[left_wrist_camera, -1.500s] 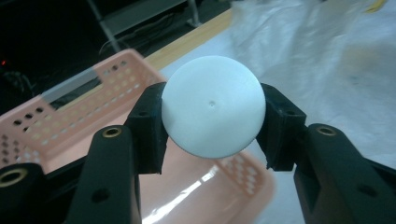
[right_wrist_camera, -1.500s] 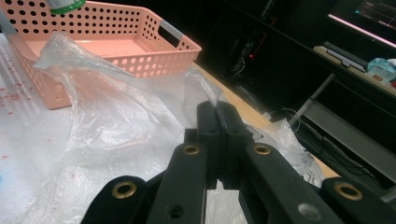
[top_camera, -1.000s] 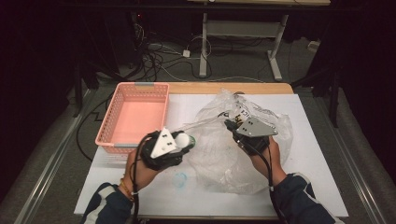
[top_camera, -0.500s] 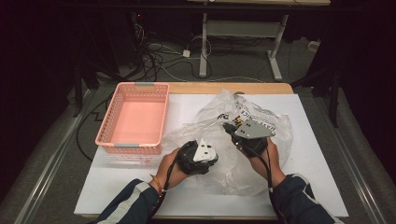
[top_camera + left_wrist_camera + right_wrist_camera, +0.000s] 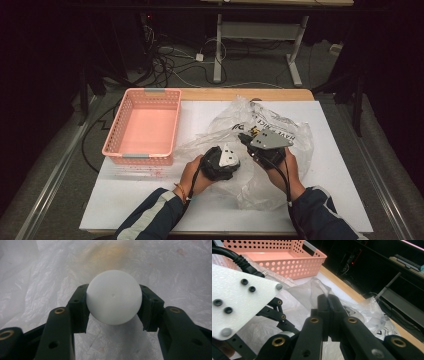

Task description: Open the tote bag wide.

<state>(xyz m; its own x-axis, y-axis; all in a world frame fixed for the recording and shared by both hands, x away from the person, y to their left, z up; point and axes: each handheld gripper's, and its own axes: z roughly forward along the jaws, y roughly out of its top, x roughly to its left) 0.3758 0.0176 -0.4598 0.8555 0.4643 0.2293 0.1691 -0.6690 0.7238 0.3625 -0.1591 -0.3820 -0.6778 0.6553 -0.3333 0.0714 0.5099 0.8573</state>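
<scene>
Gripping white ball (image 5: pixel 113 297), left gripper (image 5: pixel 113 307) cam

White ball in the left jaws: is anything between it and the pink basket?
Nothing solid that I can see. The white ball sits inside the plastic bag, whose rim the right gripper pinches; the pink basket stands open beside the bag.

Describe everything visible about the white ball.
The ball is plain matte white, smooth and round, with one tiny dimple on its face. It sits between the left gripper's two black pads, which press its sides. Behind it lies crinkled clear plastic bag, with a faint yellowish patch above the ball.
</scene>
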